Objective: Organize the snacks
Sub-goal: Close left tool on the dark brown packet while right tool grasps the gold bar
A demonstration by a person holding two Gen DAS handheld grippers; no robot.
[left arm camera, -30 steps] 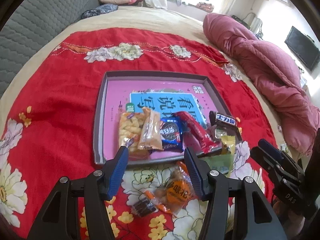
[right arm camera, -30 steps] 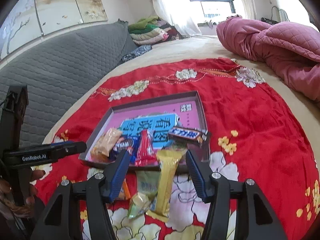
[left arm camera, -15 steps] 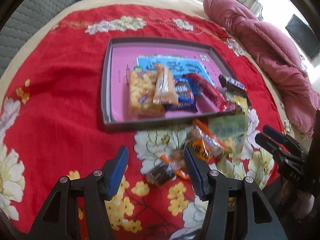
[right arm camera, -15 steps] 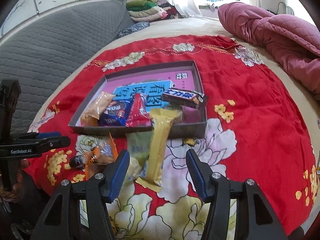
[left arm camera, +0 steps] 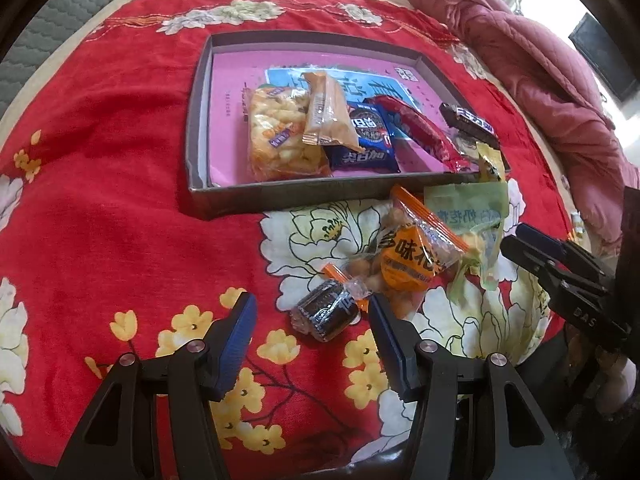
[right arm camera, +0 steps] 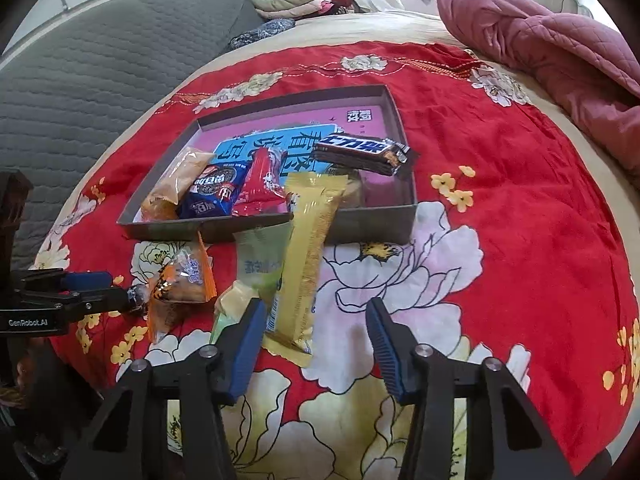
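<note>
A small dark foil candy (left arm camera: 326, 314) lies on the red floral bedspread (left arm camera: 100, 184), just short of the grey tray (left arm camera: 198, 128) and touching the orange peanut pack (left arm camera: 412, 258) beside it. The left tongs (left arm camera: 312, 334) hang over it about half open, blue pads on either side and not yet pressing, holding nothing. To take it cleanly, the pads should drop low enough to catch the candy across its short width, with the right-hand pad slipped between candy and peanut pack so the crinkled wrapper tail is not pinched along with it.

Alongside, a long yellow bar (right arm camera: 308, 256) leans with its top end over the tray's near wall and its bottom end on the bedspread, lying across a pale green sachet (right arm camera: 256, 264). The right tongs (right arm camera: 316, 336) straddle its lower end, their jaws having just been closing, yet the pads appear clear of the wrapper and grip nothing. A hold a little further up the bar, square to its length, would likely keep it from swinging when lifted.

Inside the tray sit a puffed-snack bag (left arm camera: 280, 132), a tan bar (left arm camera: 326, 114), a blue cookie pack (left arm camera: 368, 136), a red bar (left arm camera: 424, 132) and a dark chocolate bar (right arm camera: 360, 150) perched on the far corner. A pink quilt (right arm camera: 540, 48) is heaped beyond.
</note>
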